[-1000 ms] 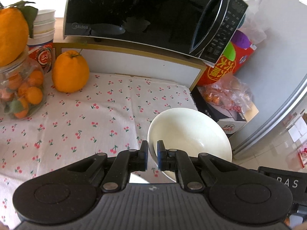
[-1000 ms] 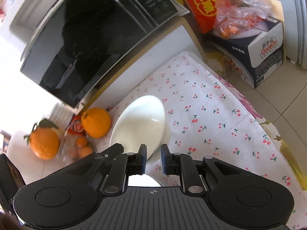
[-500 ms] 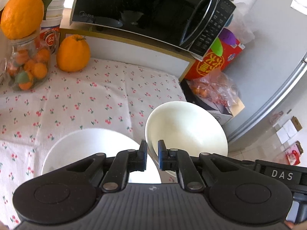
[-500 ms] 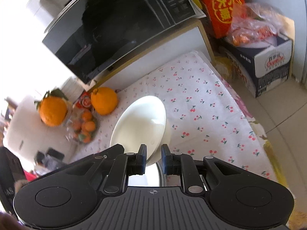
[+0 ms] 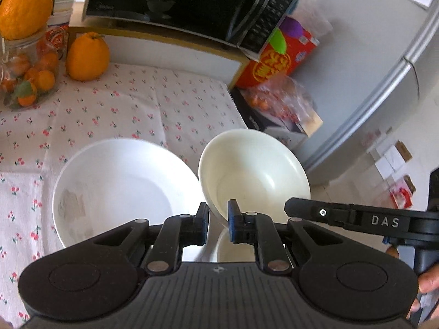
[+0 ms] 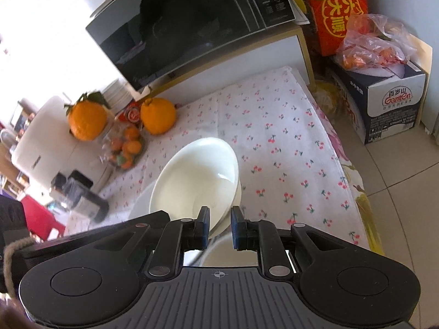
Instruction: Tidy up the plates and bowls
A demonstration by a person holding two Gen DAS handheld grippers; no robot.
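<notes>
So the left gripper (image 5: 218,219) has its fingers pinched on the rim of a cream bowl (image 5: 255,170), held tilted just beside a white plate (image 5: 120,186) on the cherry tablecloth (image 5: 123,109); right gripper (image 6: 220,227) clamps a second bowl (image 6: 197,181) by its rim, above that cloth.

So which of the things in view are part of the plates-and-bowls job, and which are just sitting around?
Part of the job:
- cream bowl, rim pinched in the left tongs
- white plate on the tablecloth
- second bowl, rim gripped by the right tongs

Just lying about:
- microwave
- large orange
- jar of small oranges
- red box
- bagged fruit
</notes>
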